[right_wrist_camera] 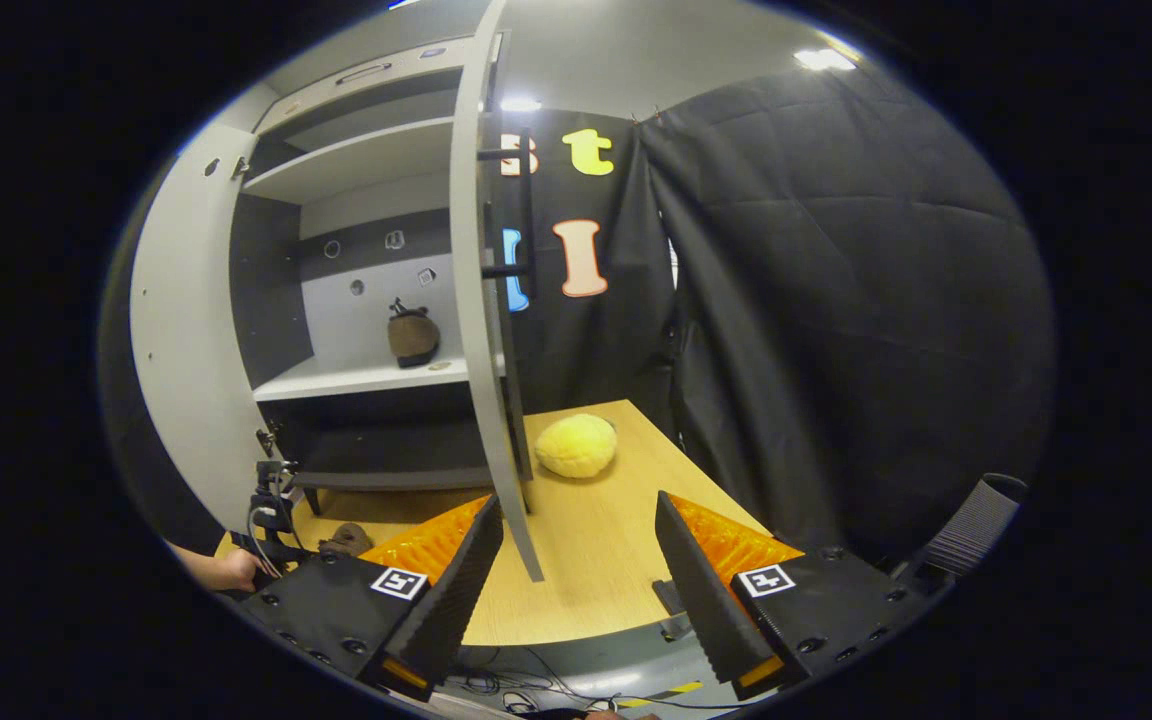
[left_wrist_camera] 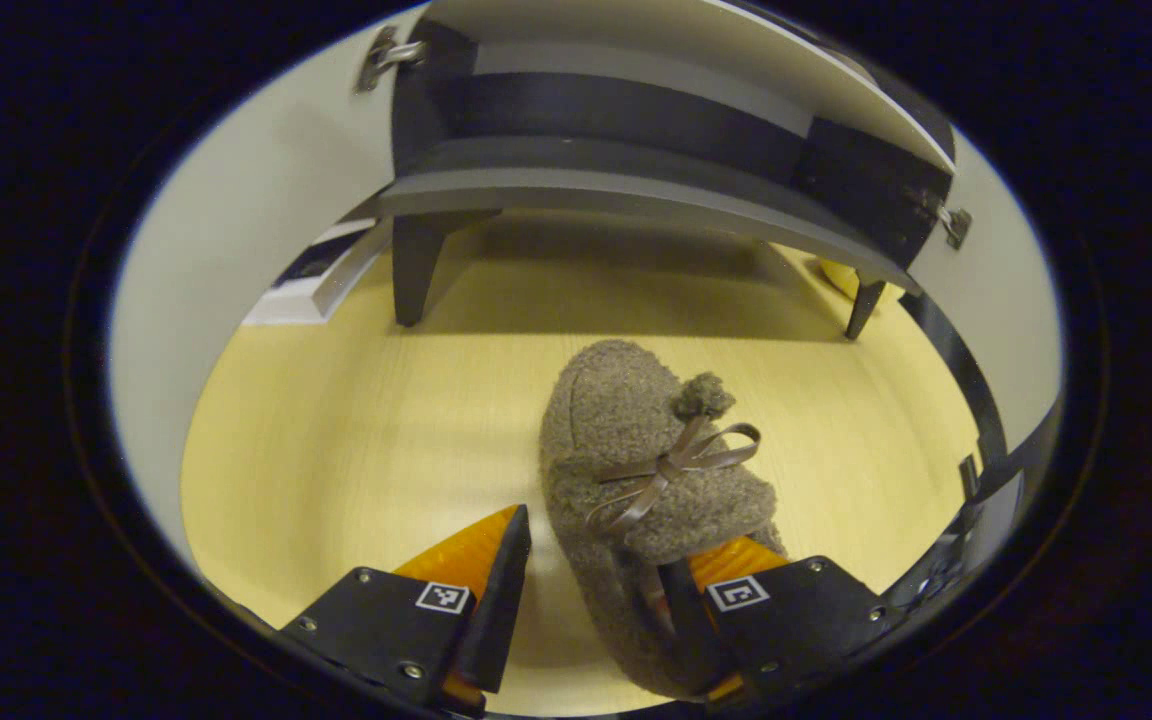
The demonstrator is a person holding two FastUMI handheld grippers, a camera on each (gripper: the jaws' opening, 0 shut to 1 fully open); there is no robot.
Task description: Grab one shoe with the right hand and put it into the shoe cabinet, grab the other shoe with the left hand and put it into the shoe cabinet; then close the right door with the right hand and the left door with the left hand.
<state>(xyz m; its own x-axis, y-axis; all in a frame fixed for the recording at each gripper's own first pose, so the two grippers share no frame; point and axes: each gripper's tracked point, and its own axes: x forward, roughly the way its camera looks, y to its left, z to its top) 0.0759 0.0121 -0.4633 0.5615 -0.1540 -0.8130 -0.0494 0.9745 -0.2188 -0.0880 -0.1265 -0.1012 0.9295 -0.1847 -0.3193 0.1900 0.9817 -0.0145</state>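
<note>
In the left gripper view, I am lowering my open left gripper (left_wrist_camera: 591,590) around a fuzzy grey slipper (left_wrist_camera: 636,470) lying on the wooden table (left_wrist_camera: 336,450) before the cabinet (left_wrist_camera: 636,150); soft and light, best pinched across its heel sides. In the right gripper view, my right gripper (right_wrist_camera: 576,570) is hanging open, empty, beside the right door (right_wrist_camera: 481,300); another slipper (right_wrist_camera: 413,335) is sitting on the shelf (right_wrist_camera: 356,378).

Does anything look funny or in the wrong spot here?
Not much. One fuzzy brown slipper sits on the white cabinet shelf, but its bow-tied twin lies on the wooden floor. A yellow fluffy ball also sits behind the open door.
</note>
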